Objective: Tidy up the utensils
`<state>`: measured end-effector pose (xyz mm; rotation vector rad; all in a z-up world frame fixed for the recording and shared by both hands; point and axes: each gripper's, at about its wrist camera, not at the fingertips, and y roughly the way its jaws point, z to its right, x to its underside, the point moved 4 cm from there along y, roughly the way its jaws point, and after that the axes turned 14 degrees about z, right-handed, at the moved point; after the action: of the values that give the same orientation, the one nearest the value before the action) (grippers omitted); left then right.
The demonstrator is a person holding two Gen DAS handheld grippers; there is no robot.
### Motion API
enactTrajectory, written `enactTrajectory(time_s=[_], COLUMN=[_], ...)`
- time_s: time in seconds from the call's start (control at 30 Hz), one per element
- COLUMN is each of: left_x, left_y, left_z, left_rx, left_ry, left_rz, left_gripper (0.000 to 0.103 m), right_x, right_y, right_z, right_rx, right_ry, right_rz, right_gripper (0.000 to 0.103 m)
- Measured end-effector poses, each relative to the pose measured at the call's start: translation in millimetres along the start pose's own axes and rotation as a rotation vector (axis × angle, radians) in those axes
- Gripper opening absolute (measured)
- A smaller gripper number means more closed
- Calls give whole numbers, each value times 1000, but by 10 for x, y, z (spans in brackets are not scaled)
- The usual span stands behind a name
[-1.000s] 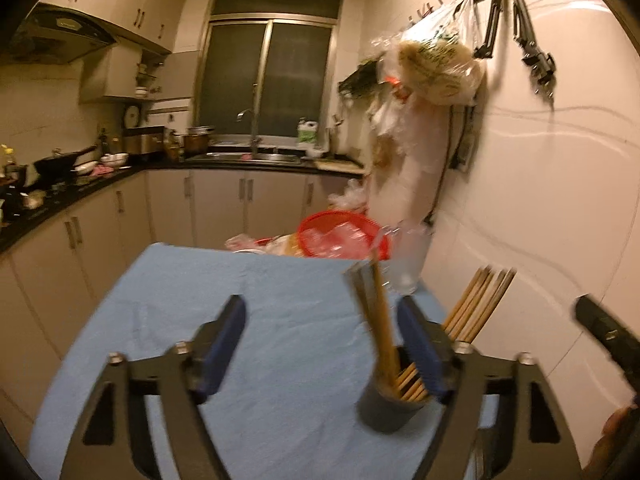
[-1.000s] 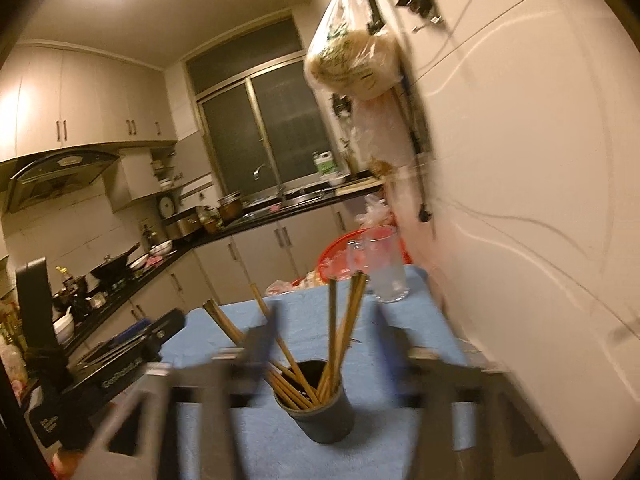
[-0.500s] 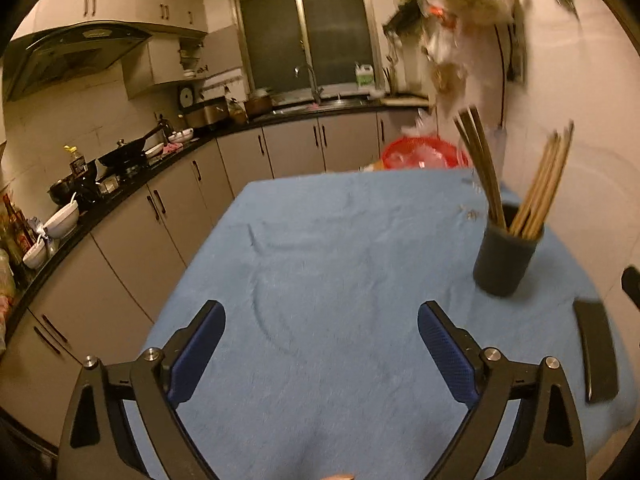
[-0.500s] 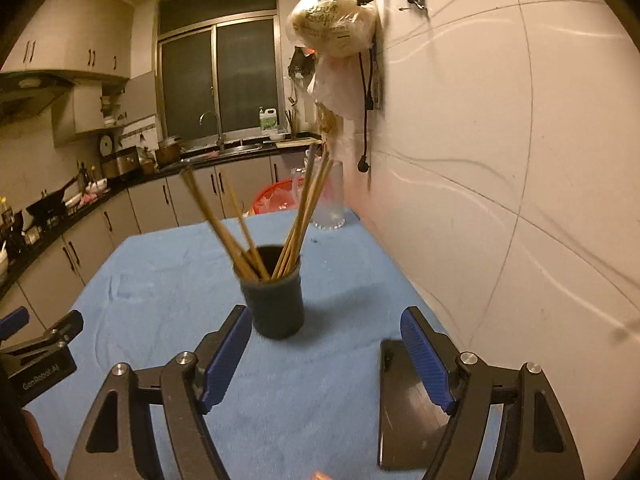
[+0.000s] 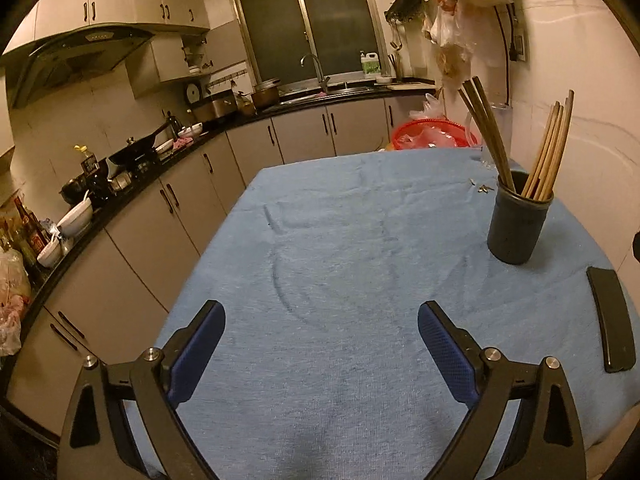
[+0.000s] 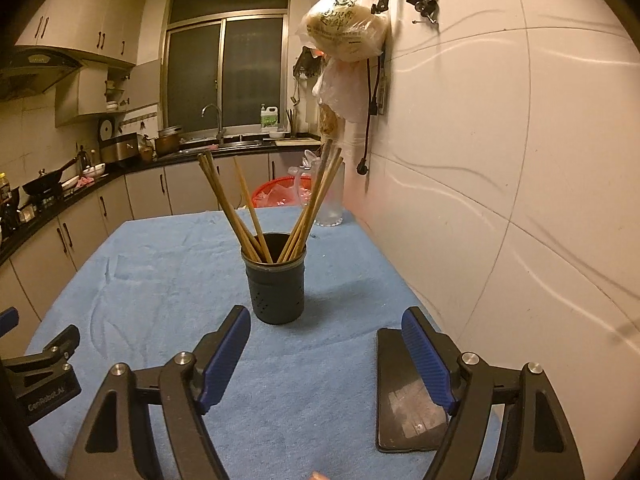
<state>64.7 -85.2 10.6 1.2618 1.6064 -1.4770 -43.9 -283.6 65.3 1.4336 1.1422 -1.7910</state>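
A dark round utensil holder stands upright on the blue cloth and holds several wooden chopsticks that fan out to both sides. It also shows in the left wrist view, at the far right. My right gripper is open and empty, a short way in front of the holder. My left gripper is open and empty over the bare cloth, well left of the holder. The left gripper's body shows at the left edge of the right wrist view.
A dark flat phone lies on the cloth by the right gripper, near the wall; it also shows in the left wrist view. A clear jug and red basket stand at the table's far end. Kitchen counters run along the left.
Both grippers have drawn back from the holder toward the near edge of the table, open and empty. The holder now stands farther off in both views.
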Motion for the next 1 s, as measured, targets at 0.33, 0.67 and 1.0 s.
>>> enactTrajectory(time_s=[0.33, 0.67, 1.0], left_x=[4, 56, 76], left_y=[-10, 53, 74], left_z=[28, 49, 42], left_rx=[16, 10, 10], left_ry=[18, 26, 29], left_rz=[14, -3, -8], left_gripper=[97, 97, 97], right_x=[84, 159, 192], right_y=[77, 179, 223], right_z=[-7, -40, -86], right_rx=[0, -6, -7], right_ry=[-1, -4, -15], right_rz=[-32, -63, -85], right_gripper=[81, 81, 81])
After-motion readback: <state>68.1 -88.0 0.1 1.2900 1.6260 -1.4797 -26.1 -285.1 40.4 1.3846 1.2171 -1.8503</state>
